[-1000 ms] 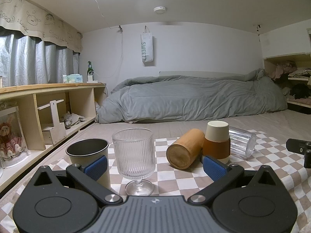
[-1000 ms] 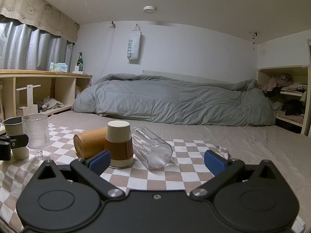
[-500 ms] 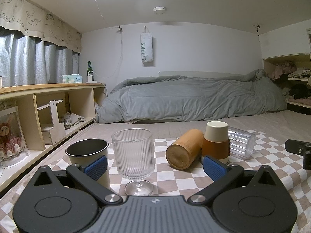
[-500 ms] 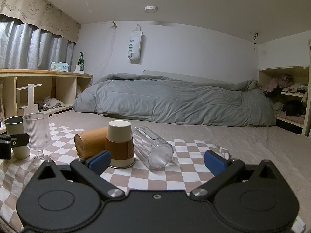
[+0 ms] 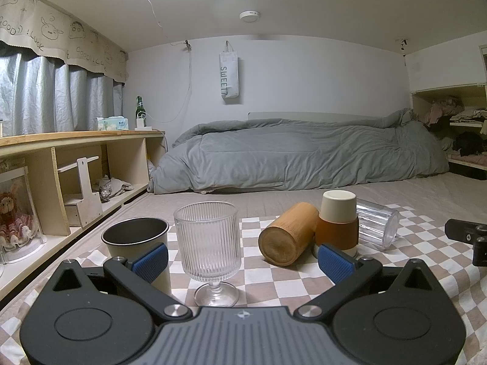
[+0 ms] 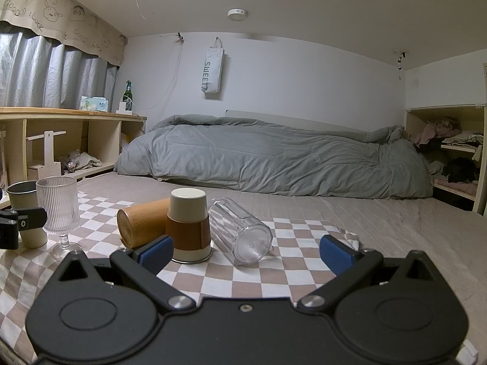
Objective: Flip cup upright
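Note:
On a checkered cloth [image 6: 289,237] a clear plastic cup [image 6: 240,234] lies on its side, also in the left wrist view [image 5: 376,223]. A cream cup with a brown sleeve [image 6: 188,228] stands upside down, also in the left wrist view [image 5: 338,223]. A wooden cup [image 6: 143,225] lies on its side, also in the left wrist view [image 5: 287,234]. A ribbed stemmed glass [image 5: 208,243] and a dark metal cup [image 5: 134,240] stand upright. My left gripper [image 5: 243,263] is open around the glass's stem area. My right gripper [image 6: 245,254] is open and empty, just short of the clear cup.
A bed with a grey duvet [image 6: 274,158] lies behind the cloth. A wooden shelf unit [image 5: 76,164] runs along the left wall. Another shelf with clothes [image 6: 450,152] stands at the right.
The right gripper has drifted slightly forward and left toward the cups. The left gripper has barely moved. No cup has moved.

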A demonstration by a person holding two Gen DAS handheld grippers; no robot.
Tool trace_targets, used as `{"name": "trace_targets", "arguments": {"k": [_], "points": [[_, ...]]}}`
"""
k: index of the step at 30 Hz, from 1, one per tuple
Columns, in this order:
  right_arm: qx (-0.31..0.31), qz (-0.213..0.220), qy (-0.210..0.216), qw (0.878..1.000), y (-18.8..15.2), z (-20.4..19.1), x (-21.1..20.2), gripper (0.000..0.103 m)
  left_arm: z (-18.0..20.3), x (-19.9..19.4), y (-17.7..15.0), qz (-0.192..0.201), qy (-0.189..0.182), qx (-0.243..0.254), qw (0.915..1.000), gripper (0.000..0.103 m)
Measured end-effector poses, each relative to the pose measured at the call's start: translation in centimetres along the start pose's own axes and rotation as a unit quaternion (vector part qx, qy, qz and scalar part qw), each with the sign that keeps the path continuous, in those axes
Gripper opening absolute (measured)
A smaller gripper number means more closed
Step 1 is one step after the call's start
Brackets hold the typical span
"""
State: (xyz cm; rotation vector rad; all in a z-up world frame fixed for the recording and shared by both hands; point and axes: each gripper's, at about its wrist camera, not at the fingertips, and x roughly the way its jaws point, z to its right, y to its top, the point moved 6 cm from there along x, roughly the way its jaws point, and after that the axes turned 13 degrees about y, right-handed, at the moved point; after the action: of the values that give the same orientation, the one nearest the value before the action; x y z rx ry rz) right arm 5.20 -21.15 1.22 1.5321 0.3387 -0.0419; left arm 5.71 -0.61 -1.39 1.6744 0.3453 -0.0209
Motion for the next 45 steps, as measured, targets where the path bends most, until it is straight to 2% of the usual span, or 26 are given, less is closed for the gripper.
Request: {"name": "trace_targets", "arguments": {"k": [26, 36, 40, 45], "points": [[-0.001, -0.001, 0.0, 1.0, 0.0, -0.1, 0.0, 0.103, 0.1, 0.0, 0.0, 0.0, -0.002, 0.001, 1.0, 0.103], [0.0, 0.001, 0.002, 1.0, -0.1, -0.1, -0.7, 0.103, 1.4, -0.2, -0.1, 0.01, -0.04, 0.01, 0.9991, 0.103], [0.01, 0.006, 0.003, 1.0, 0.0, 0.1, 0.0, 0.103, 2.6, 0.1, 0.2, 0.011, -0.051, 0.019, 0.9985, 0.099], [0.023, 0.01, 0.003, 1.0, 0.0, 1.3, -1.0, 0.103, 5.3, 1.0, 0.6, 0.008, -0.069, 0.067, 0.9954, 0.093]]}}
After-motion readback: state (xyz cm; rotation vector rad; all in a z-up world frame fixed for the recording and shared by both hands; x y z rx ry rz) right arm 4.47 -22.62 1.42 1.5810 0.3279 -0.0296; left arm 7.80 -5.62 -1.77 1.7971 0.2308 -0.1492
